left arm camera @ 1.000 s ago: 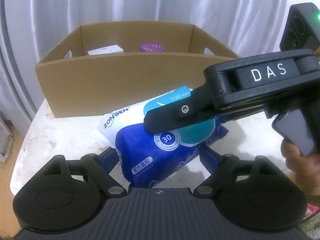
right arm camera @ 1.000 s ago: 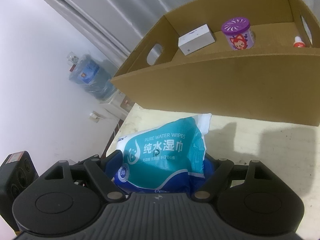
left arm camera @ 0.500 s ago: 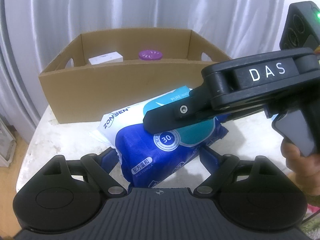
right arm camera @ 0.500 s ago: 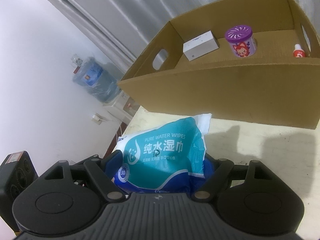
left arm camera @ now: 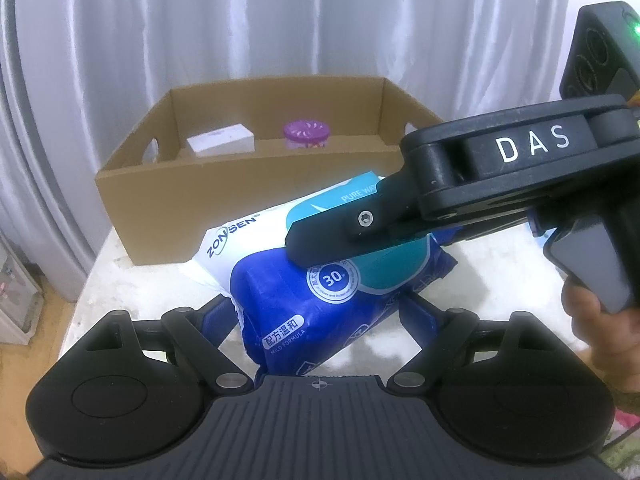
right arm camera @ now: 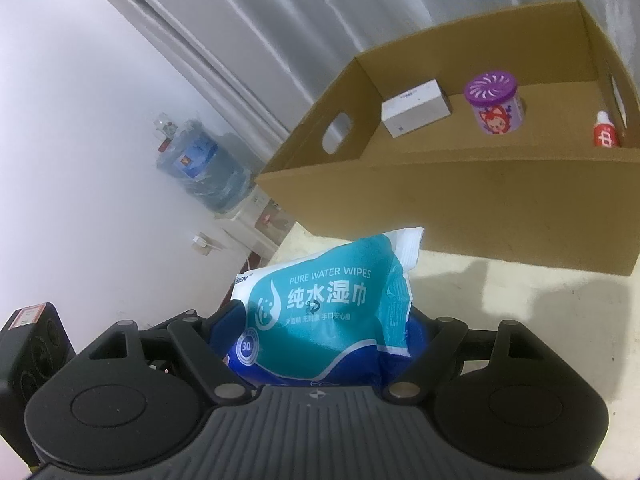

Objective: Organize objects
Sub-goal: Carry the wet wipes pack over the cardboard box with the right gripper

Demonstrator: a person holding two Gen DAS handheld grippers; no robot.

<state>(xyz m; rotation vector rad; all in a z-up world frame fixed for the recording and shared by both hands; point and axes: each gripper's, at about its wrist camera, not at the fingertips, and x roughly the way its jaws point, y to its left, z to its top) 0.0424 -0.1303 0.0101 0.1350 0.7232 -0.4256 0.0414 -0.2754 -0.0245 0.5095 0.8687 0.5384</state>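
Both tools, left tool (left arm camera: 316, 312) and right tool (right arm camera: 320, 332), clamp the wipes pack (left arm camera: 320, 300) between them.

Wipes pack (left arm camera: 304, 300) showing glossy, crinkled plastic film. Cardboard box (left arm camera: 224, 208) looking matt brown, smooth. Right gripper (left arm camera: 332, 236) showing matt black plastic, small metal screw gleaming. Left gripper (left arm camera: 320, 320) looking like same black plastic, ribbed base. Tabletop (right arm camera: 500, 320) appearing pale, stone-like, mottled. Curtain (left arm camera: 280, 20) hanging as soft, sheeny cloth.

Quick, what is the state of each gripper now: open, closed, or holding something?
Left gripper: closed on the wipes pack, jaws wide.
Right gripper: closed on the same wipes pack, jaws wide.
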